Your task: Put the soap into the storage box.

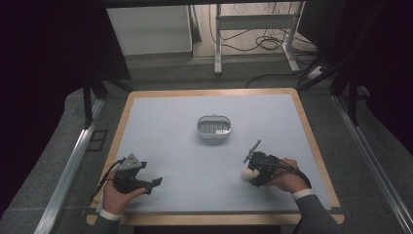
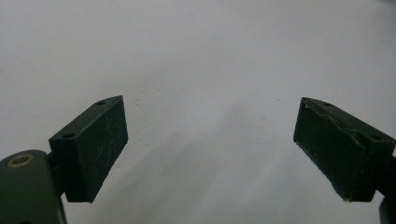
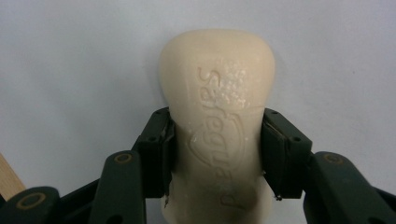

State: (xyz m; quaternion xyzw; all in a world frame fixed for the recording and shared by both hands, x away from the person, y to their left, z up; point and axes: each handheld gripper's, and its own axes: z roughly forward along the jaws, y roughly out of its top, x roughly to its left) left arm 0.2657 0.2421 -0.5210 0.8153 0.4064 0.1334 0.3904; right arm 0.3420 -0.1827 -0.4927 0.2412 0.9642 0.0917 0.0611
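Note:
A cream bar of soap (image 3: pixel 217 116) with embossed lettering lies between the jaws of my right gripper (image 3: pixel 215 149), which press on both its sides. From above, the soap (image 1: pixel 249 174) shows at the tip of the right gripper (image 1: pixel 253 173), low over the mat at the front right. My left gripper (image 1: pixel 155 183) rests at the front left, held in a hand. Its jaws stand wide apart in the left gripper view, with the left gripper (image 2: pixel 210 140) holding nothing over bare mat. A white soap dish (image 1: pixel 214 126) with a ridged inside sits near the mat's middle, apart from both grippers.
A pale blue mat (image 1: pixel 195 161) covers the wooden table (image 1: pixel 311 141). Beyond the far edge are a metal frame's legs (image 1: pixel 217 44) and loose cables (image 1: pixel 265 44) on the floor. Rails run along both sides of the table.

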